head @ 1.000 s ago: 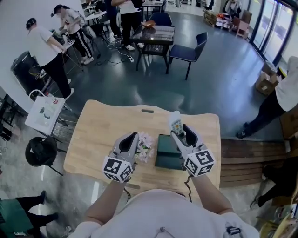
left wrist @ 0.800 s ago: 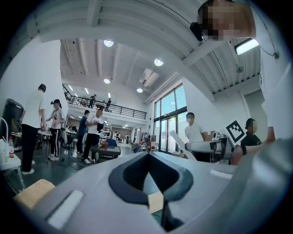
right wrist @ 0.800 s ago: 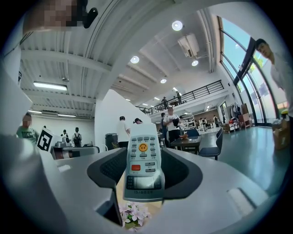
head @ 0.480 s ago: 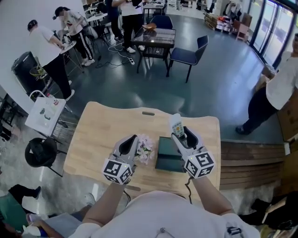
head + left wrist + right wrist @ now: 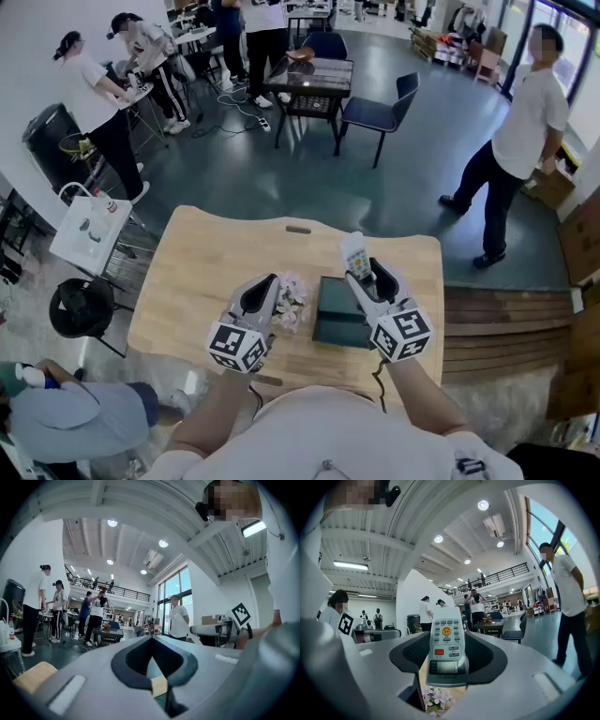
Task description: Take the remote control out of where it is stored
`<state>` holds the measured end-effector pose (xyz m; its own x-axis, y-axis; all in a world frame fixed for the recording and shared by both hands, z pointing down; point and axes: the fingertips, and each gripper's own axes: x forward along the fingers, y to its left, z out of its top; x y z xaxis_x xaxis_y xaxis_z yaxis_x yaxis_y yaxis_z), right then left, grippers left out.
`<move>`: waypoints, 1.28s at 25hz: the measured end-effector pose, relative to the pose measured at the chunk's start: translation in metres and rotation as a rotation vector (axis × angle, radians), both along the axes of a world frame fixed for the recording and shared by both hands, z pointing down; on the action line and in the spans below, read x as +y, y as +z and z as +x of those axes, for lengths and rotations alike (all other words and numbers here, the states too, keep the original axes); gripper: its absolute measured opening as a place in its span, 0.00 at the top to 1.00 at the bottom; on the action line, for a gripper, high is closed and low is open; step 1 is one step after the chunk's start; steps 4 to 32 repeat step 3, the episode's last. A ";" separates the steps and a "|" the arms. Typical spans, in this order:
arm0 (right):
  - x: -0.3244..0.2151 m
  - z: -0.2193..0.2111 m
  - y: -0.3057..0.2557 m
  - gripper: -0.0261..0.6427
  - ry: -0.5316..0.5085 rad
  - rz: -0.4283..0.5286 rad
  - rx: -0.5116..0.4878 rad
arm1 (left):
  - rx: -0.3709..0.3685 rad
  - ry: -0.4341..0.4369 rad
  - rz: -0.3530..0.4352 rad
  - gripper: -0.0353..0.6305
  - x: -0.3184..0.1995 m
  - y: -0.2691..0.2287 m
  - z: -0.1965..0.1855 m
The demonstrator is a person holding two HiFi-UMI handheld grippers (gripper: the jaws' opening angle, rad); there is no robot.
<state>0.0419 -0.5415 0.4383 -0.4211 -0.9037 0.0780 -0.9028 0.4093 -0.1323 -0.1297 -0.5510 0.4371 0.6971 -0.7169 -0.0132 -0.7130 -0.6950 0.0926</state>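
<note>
One remote control (image 5: 354, 251) in right hand-held gripper (image 5: 364, 272) — near table's (image 5: 192, 267) far edge.

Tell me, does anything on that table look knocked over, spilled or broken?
Nothing stands out. The right gripper holds the remote control over the wooden table. The dark box and the small flowers lie side by side, with nothing spilled or broken.

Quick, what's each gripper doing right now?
Left gripper: closed, nothing between its fingers.
Right gripper: closed on the remote control.
</note>
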 end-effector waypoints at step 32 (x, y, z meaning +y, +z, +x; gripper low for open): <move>0.000 0.002 0.003 0.57 0.002 -0.003 0.001 | 0.000 -0.002 -0.005 0.95 0.000 0.004 0.001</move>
